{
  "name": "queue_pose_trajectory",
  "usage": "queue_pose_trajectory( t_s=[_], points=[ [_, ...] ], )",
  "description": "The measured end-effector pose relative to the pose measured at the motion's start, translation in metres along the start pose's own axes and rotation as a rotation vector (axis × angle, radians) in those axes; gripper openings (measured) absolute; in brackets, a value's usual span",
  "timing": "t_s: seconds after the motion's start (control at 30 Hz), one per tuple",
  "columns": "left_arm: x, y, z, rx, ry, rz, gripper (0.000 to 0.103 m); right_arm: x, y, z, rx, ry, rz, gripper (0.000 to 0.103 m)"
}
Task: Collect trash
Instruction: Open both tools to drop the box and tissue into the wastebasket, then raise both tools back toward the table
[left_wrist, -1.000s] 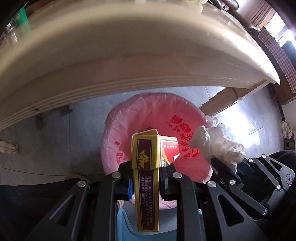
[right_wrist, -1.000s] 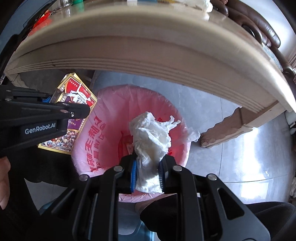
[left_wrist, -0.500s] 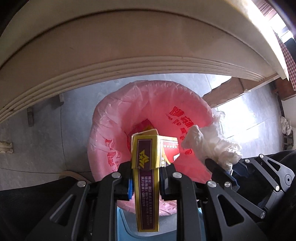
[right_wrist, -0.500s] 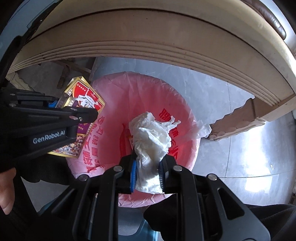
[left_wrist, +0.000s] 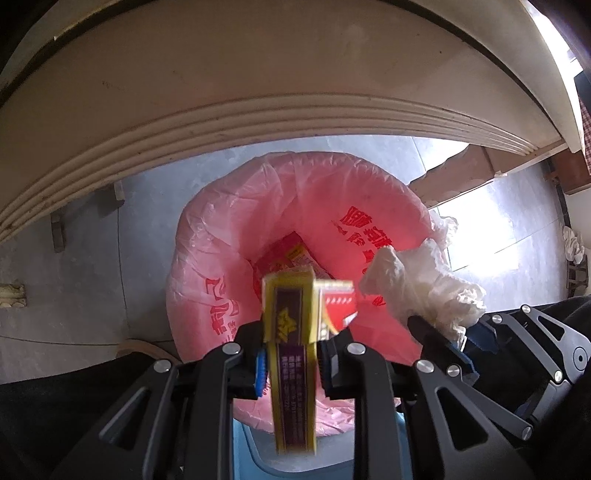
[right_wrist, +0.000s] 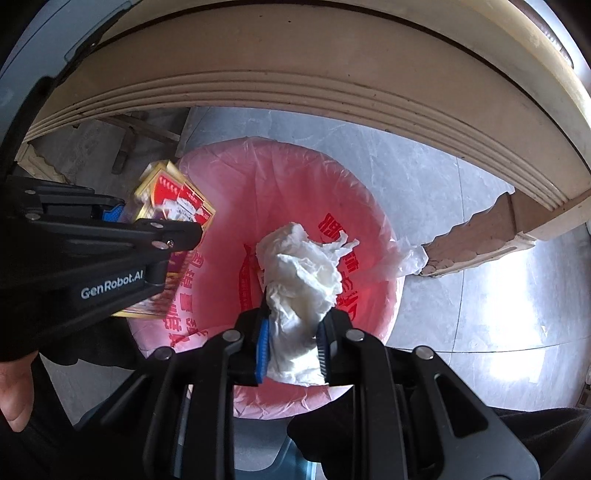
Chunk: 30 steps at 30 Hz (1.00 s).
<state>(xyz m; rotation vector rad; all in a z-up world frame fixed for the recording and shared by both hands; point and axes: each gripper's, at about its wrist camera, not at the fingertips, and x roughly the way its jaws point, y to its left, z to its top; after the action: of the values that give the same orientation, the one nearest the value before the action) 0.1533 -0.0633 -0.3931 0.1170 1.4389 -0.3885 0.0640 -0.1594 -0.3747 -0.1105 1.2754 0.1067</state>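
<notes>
A bin lined with a pink plastic bag (left_wrist: 229, 258) (right_wrist: 295, 192) stands on the grey floor below both grippers. My left gripper (left_wrist: 290, 354) has widened; the yellow and red carton (left_wrist: 291, 347) between its fingers looks blurred and tilted, loose in the gap. It also shows in the right wrist view (right_wrist: 173, 206) over the bin's left rim. My right gripper (right_wrist: 293, 350) is shut on a crumpled white tissue (right_wrist: 303, 280) above the bin's mouth; the tissue shows in the left wrist view (left_wrist: 424, 291). A red wrapper (left_wrist: 291, 254) lies in the bin.
A cream table edge (left_wrist: 258, 96) (right_wrist: 332, 74) curves overhead close above the bin. A carved wooden table foot (right_wrist: 476, 240) lies on the floor to the right. A blue object (left_wrist: 280, 458) sits beneath the bin's near rim. A bare hand (right_wrist: 14, 391) shows at left.
Both grippers moved down and closer over the bin. My left gripper's fingers have spread and the carton has tilted and blurred, slipping. The right still holds the tissue.
</notes>
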Motion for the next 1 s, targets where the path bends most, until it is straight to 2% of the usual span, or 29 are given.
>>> queue_pose_trajectory(
  t_s=[0.03, 0.1, 0.2, 0.43, 0.5, 0.73, 0.83, 0.9, 1.0],
  points=[
    [0.0, 0.0, 0.0, 0.001, -0.003, 0.006, 0.033, -0.001, 0.002, -0.001, 0.001, -0.001, 0.002, 0.026],
    [-0.003, 0.0, 0.0, 0.0, -0.019, 0.01, 0.052, -0.003, 0.002, -0.001, 0.003, -0.006, 0.008, 0.037],
    [-0.008, 0.0, 0.001, 0.004, -0.045, 0.013, 0.065, -0.006, 0.003, -0.001, 0.0, -0.019, 0.002, 0.045],
    [-0.009, 0.001, 0.0, 0.007, -0.053, 0.036, 0.066, -0.007, 0.004, 0.001, -0.002, -0.019, 0.005, 0.047],
    [-0.01, 0.0, -0.001, 0.005, -0.063, 0.053, 0.066, -0.007, 0.003, 0.002, 0.001, -0.022, 0.004, 0.054],
    [-0.024, 0.005, -0.004, -0.029, -0.127, 0.087, 0.067, -0.016, 0.004, 0.004, 0.013, -0.039, 0.006, 0.059],
    [-0.031, 0.008, -0.005, -0.045, -0.153, 0.083, 0.072, -0.023, 0.006, 0.005, 0.01, -0.059, 0.009, 0.059],
    [-0.041, 0.009, -0.009, -0.05, -0.18, 0.095, 0.078, -0.032, 0.008, 0.005, 0.006, -0.082, 0.01, 0.059],
    [-0.057, 0.01, -0.016, -0.052, -0.205, 0.121, 0.08, -0.046, 0.009, 0.004, 0.008, -0.109, 0.005, 0.06]
  ],
)
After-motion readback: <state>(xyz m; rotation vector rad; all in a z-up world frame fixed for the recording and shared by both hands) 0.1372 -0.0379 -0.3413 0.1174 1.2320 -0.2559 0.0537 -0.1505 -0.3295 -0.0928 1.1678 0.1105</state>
